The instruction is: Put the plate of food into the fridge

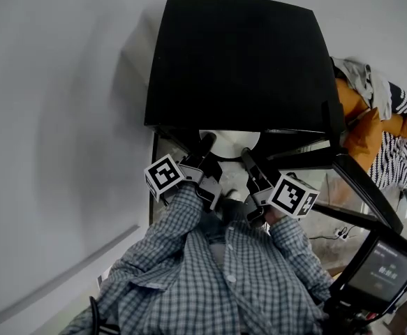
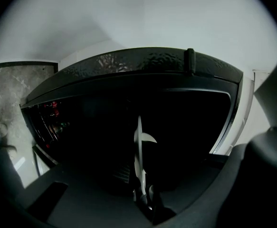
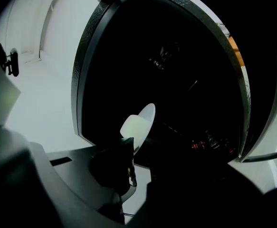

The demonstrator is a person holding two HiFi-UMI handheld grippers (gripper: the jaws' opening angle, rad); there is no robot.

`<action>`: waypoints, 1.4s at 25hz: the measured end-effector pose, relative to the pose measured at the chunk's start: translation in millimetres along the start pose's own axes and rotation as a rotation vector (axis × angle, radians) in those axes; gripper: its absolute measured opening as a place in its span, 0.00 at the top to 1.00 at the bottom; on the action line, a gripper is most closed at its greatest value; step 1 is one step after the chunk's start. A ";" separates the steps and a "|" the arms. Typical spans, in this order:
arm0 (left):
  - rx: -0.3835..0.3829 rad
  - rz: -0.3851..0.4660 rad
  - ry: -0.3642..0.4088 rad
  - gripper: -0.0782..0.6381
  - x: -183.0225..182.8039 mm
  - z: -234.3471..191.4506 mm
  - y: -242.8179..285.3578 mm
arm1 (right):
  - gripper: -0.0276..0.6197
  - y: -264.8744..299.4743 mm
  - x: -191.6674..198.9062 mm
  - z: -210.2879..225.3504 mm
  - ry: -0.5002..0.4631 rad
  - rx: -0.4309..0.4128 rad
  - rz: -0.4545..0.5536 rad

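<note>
1. Pale walls surround the open black fridge [image 1: 234,61].
2. White plate [image 1: 230,142] hangs at the fridge's front opening, between both grippers.
3. Left gripper [image 1: 206,144] and right gripper [image 1: 248,156] each pinch its near rim.

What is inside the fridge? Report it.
The white plate, gripped by the left tongs and right tongs, is partly inside the fridge. Small red items show deeper in. Darkness hides everything else.
</note>
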State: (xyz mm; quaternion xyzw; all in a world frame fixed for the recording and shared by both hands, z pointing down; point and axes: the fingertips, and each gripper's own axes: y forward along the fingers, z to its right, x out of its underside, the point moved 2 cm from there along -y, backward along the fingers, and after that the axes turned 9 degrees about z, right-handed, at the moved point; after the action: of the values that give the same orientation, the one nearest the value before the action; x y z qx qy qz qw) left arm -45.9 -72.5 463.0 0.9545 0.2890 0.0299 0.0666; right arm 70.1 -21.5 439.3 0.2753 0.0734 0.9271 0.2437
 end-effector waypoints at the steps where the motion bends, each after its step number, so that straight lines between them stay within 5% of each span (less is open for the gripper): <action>1: 0.000 0.002 0.002 0.84 -0.3 0.1 1.0 | 0.86 0.8 -0.6 0.6 0.004 0.001 0.001; 13: -0.003 0.006 0.046 0.84 2.0 -2.5 11.6 | 0.86 10.9 20.0 -4.7 0.113 -0.036 -0.033; 24: 0.021 0.008 0.025 0.84 -0.4 -3.3 15.1 | 0.88 18.2 20.2 -4.8 0.226 -0.053 0.031; 29: 0.094 -0.013 -0.032 0.84 2.5 6.2 19.7 | 0.89 17.8 17.4 -4.7 0.278 -0.053 0.064; 35: 0.093 -0.067 0.088 0.84 1.1 4.8 20.0 | 0.90 17.0 17.0 -2.0 0.304 -0.038 0.069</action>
State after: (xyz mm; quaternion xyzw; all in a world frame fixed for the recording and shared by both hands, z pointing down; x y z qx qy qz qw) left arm -33.5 -88.9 461.2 0.9442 0.3245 0.0563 0.0104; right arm 49.6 -27.9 450.2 0.1293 0.0822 0.9672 0.2027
